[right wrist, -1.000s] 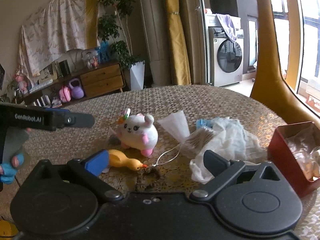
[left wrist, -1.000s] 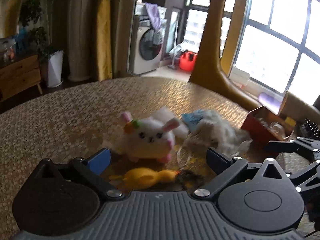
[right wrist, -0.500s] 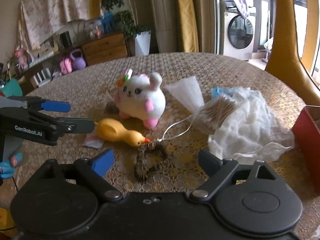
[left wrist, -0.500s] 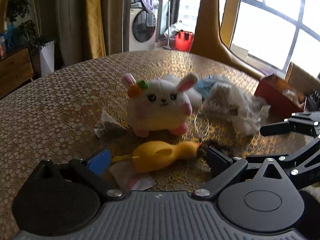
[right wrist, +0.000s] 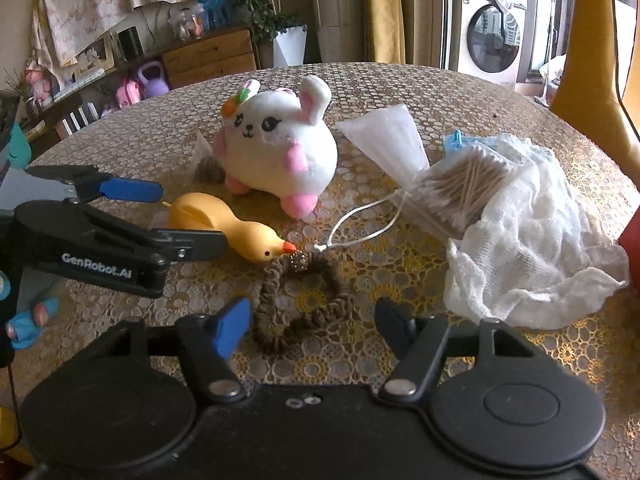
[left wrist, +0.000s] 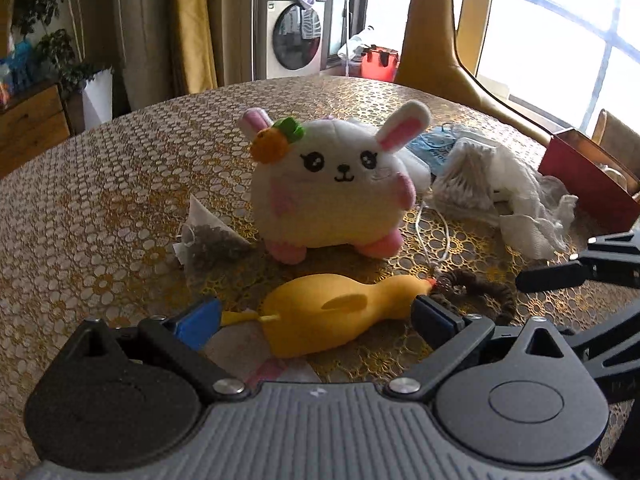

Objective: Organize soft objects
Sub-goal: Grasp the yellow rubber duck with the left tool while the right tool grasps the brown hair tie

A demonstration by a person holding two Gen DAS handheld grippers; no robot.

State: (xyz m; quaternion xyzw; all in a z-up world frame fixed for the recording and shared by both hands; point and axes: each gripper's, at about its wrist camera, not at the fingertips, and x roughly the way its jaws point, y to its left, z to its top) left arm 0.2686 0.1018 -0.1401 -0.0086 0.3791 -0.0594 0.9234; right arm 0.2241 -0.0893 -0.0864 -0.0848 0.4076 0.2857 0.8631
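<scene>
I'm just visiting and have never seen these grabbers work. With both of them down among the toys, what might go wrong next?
1. The right tool has been closing around the brown hair tie; that thin loop could slip out.
2. The white cord ends right at the hair tie, so lifting might drag the cotton swab bag.
3. The open left tool straddles the rubber duck, close to the right tool; they could bump.
</scene>
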